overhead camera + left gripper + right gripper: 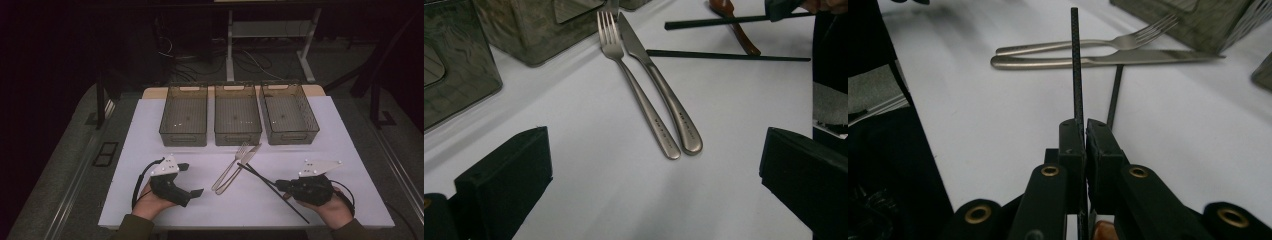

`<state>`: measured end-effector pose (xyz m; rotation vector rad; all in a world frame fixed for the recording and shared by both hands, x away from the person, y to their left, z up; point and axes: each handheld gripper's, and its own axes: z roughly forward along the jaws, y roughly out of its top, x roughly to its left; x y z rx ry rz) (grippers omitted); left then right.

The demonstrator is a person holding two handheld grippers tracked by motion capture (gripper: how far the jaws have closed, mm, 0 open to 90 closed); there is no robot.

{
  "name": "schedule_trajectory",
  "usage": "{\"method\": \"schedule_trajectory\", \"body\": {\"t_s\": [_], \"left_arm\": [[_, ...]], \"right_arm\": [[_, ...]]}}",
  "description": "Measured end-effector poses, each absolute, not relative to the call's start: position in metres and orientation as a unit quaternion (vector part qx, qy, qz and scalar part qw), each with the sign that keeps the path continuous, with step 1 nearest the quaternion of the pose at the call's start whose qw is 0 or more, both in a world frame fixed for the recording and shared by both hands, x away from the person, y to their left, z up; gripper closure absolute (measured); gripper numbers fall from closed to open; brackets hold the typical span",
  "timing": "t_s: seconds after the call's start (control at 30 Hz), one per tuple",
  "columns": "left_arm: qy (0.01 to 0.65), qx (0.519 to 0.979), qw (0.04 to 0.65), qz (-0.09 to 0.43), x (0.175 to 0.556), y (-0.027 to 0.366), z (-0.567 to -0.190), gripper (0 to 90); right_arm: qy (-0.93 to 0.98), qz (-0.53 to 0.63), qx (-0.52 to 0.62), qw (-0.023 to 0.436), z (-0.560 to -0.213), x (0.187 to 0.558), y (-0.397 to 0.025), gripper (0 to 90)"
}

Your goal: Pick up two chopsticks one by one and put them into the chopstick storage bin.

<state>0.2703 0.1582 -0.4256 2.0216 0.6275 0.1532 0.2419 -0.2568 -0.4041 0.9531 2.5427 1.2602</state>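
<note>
chopstick (260,177) is clamped in my right gripper (284,186), rest of the job not started as far as i can judge. high view: three mesh bins (238,120) at the far side of the white table (340,150), all look empty. fork (231,166) and knife (240,167) lie side by side mid-table, untouched. the held chopstick runs from near the knife blade back through the right gripper and out toward the near edge. my left gripper (192,180) sits left of the cutlery, apart from it, carrying nothing.

left gripper view: my left jaws stand wide spread, bare table between them. fork (634,85) and knife (659,90) straight ahead, handles toward me, touching or nearly so. beyond them a second chopstick (729,55) lies flat on the table, and the held chopstick (724,21) runs farther back. a brown wooden piece (736,30) sits there too, maybe a spoon handle, can't tell. bin wall (454,65) at left.

right gripper view: my right jaws are pressed together on the chopstick (1076,65), which points ahead toward the fork (1078,45) and knife (1098,61). second chopstick (1115,95) lies just right of it on the table.

status, my read: one chopstick picked, nothing binned yet. left to do: place it, then second chopstick, fork, knife, brown piece.
</note>
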Motion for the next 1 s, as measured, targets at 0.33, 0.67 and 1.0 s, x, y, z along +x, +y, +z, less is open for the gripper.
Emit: {"method": "schedule_trajectory", "body": {"t_s": [0.33,0.67,1.0], "left_arm": [[0.261,0.829,0.491,0.067,0.266,0.158,-0.428,0.0],[0.261,0.83,0.488,0.068,0.268,0.157,-0.431,0.0],[0.262,0.826,0.494,0.07,0.268,0.158,-0.43,0.0]], "right_arm": [[0.838,0.44,0.311,0.085,-0.391,0.268,-0.254,85.1],[0.836,0.444,0.309,0.093,-0.377,0.298,-0.234,85.1],[0.835,0.439,0.313,0.107,-0.361,0.332,-0.204,85.1]]}}
